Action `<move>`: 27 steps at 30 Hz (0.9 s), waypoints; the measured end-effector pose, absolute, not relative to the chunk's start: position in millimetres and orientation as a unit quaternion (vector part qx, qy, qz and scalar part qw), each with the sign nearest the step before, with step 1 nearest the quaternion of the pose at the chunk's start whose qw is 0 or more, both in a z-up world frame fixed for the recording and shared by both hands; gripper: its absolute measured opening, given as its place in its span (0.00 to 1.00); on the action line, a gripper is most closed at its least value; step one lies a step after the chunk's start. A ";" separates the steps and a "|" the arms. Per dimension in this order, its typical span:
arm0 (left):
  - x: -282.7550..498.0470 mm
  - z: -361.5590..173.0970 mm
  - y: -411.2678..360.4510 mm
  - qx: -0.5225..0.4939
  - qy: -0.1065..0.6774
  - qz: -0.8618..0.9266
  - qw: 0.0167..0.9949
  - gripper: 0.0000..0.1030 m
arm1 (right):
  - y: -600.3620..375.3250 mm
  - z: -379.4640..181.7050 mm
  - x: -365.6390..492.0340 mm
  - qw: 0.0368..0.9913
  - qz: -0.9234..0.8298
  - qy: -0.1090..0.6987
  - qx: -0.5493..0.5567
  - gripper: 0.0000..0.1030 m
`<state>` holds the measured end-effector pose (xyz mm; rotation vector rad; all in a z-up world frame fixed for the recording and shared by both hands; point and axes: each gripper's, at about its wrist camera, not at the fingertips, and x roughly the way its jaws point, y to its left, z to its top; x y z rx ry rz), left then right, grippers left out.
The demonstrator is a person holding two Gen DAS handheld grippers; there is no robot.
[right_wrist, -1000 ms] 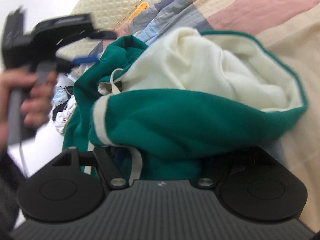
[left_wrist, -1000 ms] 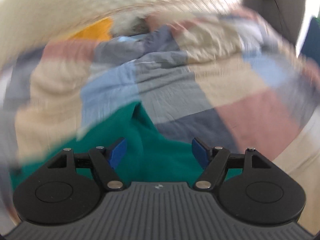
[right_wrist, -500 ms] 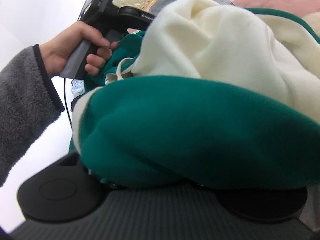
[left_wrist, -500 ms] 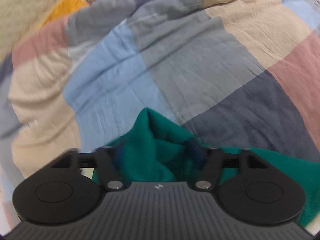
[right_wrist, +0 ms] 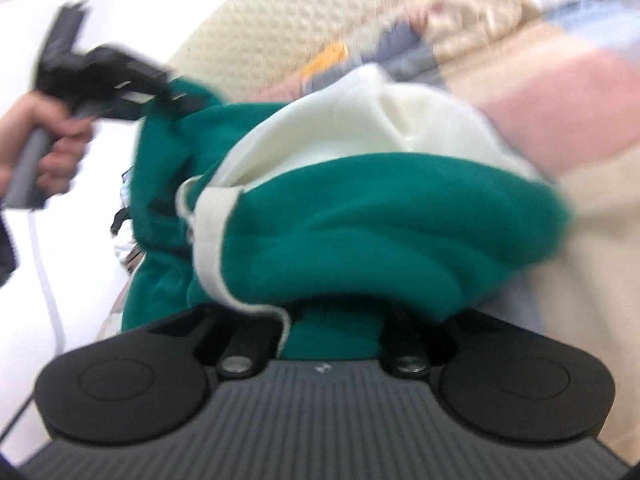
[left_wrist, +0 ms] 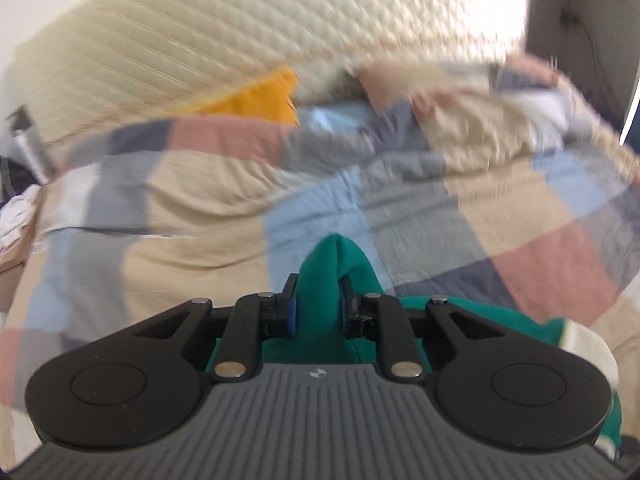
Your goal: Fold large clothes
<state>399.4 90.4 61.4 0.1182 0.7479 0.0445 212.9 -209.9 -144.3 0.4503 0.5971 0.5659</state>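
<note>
Green hoodie (right_wrist: 400, 216) bunched over quilt (left_wrist: 200, 208), cream lining up. Left gripper (left_wrist: 318, 300) jaws closing, pinching a green fold. Right gripper (right_wrist: 332, 320) clamped on green fabric, tips buried. Hand (right_wrist: 44, 140) grips left tool's handle.

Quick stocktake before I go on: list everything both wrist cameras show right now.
green garment: one, green with cream lining and trim, bunched on the bed, pinched at two spots
patchwork quilt: one, beige, pink, blue and grey squares, covering the bed
headboard: one, cream quilted, behind the quilt
yellow item: one, orange-yellow, at the headboard's foot; too blurred to identify
clutter: pale and dark, off the bed's left edge; unclear
left tool: black with blue pads, closing on a green fold
right tool: black, fingers buried in green fabric, shut on it
hand: one, gripping the left tool's handle
</note>
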 end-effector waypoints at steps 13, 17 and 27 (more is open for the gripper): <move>120.7 183.8 150.0 -0.069 0.217 0.021 0.973 0.07 | -238.0 33.2 95.3 0.956 0.252 0.065 0.136 0.09; 43.6 224.7 133.6 -0.091 0.157 0.005 0.983 0.07 | -246.7 98.1 61.0 0.958 0.261 0.018 0.120 0.09; -96.9 332.9 130.0 -0.142 0.045 -0.043 0.988 0.07 | -249.4 260.6 -18.7 0.944 0.305 -0.105 0.073 0.09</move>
